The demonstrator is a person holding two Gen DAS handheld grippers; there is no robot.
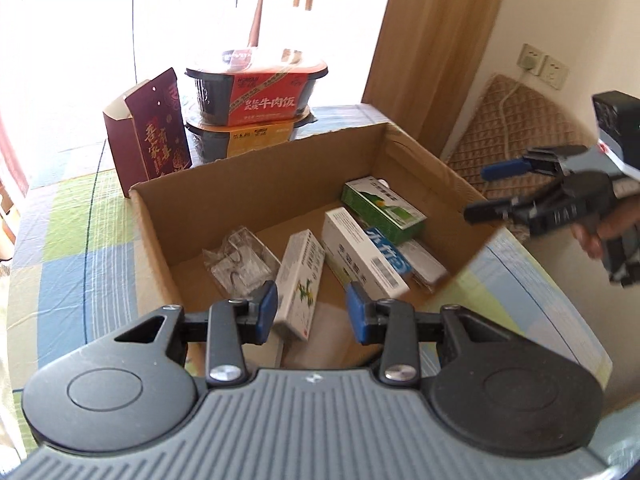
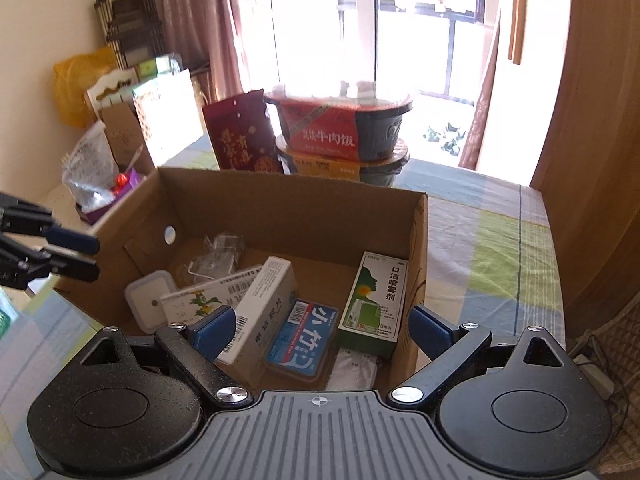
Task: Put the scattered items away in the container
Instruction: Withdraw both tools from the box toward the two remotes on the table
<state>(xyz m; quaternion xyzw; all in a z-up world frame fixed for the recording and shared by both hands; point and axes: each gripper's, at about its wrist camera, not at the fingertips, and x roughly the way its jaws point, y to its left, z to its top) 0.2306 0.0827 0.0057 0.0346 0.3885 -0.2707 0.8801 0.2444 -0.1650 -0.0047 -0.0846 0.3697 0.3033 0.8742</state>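
Fingers first: left gripper (image 1: 312,307) has its blue pads apart at a middling gap, nothing clamped; right gripper (image 2: 324,326) is spread wide, also empty. Both hover over the near edge of the cardboard box (image 1: 256,168), which sits on the checked tablecloth (image 1: 68,216).

Left to right inside the box, left wrist view: clear plastic packet (image 1: 240,260), white box with the green print (image 1: 302,280) just ahead of and between the left pads, long white box (image 1: 360,256), blue pack (image 1: 386,258) partly under it, green spray box (image 1: 382,204) toward the far right corner. The right wrist view adds a square white lidded tub (image 2: 150,298) at the left wall.

Risks, my read:
- Left pads sit close above the white box; closing now could grab it back out.
- Box wall is thin card; a low finger could snag the rim and drag it.
- Stacked meal bowls (image 1: 256,92) and red envelope box (image 1: 148,140) stand behind; unclear whether they count as scattered.
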